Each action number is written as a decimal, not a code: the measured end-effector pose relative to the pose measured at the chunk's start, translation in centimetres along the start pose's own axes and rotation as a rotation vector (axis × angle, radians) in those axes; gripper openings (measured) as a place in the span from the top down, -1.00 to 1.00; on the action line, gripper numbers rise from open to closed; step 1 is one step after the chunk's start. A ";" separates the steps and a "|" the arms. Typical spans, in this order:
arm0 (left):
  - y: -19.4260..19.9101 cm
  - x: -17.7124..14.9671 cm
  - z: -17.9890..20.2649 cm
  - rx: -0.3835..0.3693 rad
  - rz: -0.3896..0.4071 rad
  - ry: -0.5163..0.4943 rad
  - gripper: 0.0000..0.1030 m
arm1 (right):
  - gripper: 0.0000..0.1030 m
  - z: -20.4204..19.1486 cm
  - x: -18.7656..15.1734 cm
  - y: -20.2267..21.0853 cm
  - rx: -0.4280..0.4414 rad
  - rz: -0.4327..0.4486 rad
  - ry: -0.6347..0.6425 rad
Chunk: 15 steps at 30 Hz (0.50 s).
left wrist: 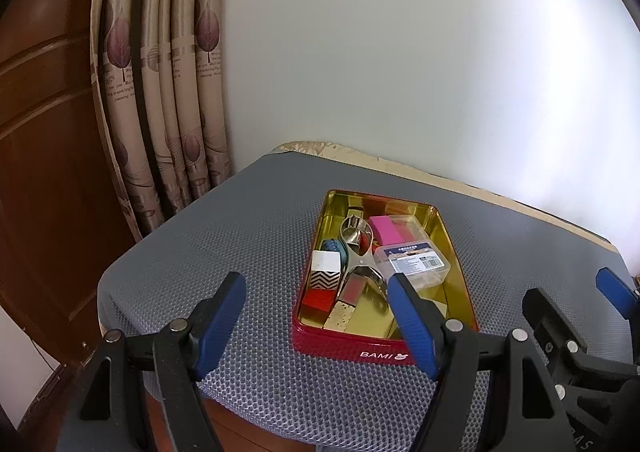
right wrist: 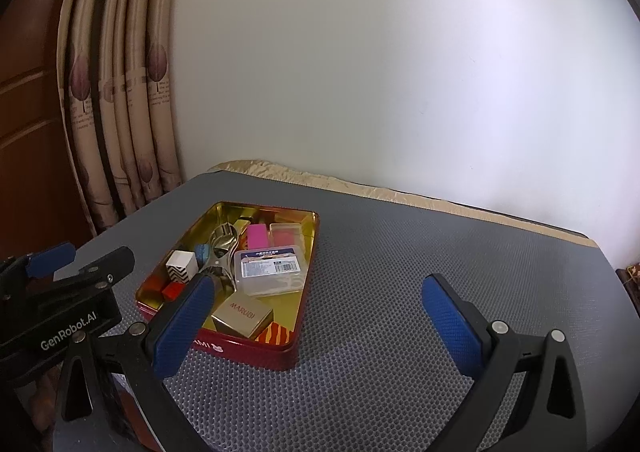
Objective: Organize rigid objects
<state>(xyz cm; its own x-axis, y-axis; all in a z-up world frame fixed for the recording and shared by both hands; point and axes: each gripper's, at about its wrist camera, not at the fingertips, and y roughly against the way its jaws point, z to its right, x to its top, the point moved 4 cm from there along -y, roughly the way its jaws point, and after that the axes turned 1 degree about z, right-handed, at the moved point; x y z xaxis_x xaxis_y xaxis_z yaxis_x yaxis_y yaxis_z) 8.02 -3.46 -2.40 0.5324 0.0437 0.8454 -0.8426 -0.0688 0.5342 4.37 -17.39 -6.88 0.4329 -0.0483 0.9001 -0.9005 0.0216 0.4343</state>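
Red tin (left wrist: 340, 348) with gold inside, sitting on the grey dotted mat (left wrist: 240, 219), lid off, near edge printed BAMI. Packed with small hard things: pink block (left wrist: 386, 230) toward 12 o'clock, clear plastic case (left wrist: 412, 262) with a printed label at about 3 o'clock, shiny metal tool (left wrist: 358, 252) lying along the middle, zigzag-patterned white box (left wrist: 325, 272) at 9 o'clock, red piece (left wrist: 318, 300) just below it toward 7 o'clock, gold MARUBI box (right wrist: 242, 318) at the near end (lettering legible only from the right wrist view), striped orange piece (right wrist: 276, 334) beside it in the near corner.

Left gripper (left wrist: 316, 326) spread wide, nothing between the blue pads, hovering over the mat at the tin's 7 o'clock, its right finger (left wrist: 412, 326) overlapping the tin's near edge in view; contact impossible to judge.

Right gripper (right wrist: 320, 326) likewise wide apart and empty, held off the tin's 5 o'clock over bare mat, left finger (right wrist: 182, 326) crossing in front of the tin's near side.

Behind, at 12 o'clock, a plain white wall (left wrist: 400, 51); leaf-printed curtain (left wrist: 160, 71) and brown wooden door (left wrist: 40, 131) off at 10 o'clock.
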 end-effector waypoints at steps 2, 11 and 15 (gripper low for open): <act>0.1 0.0 0.1 0.004 0.007 -0.007 -0.46 | -0.99 0.0 0.0 -0.1 0.003 -0.004 -0.001; 0.3 0.0 0.3 0.009 0.021 -0.028 -0.46 | -0.99 -0.2 0.3 0.1 0.006 -0.017 -0.006; 0.2 0.0 0.1 0.018 0.023 -0.031 -0.46 | -0.99 -0.3 0.4 -0.1 0.008 -0.016 -0.003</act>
<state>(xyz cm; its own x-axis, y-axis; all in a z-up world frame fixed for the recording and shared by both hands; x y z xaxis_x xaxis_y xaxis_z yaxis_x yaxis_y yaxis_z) 7.87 -3.53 -2.24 0.5152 0.0113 0.8570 -0.8532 -0.0878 0.5141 4.62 -17.14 -6.53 0.4473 -0.0517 0.8929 -0.8937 0.0124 0.4484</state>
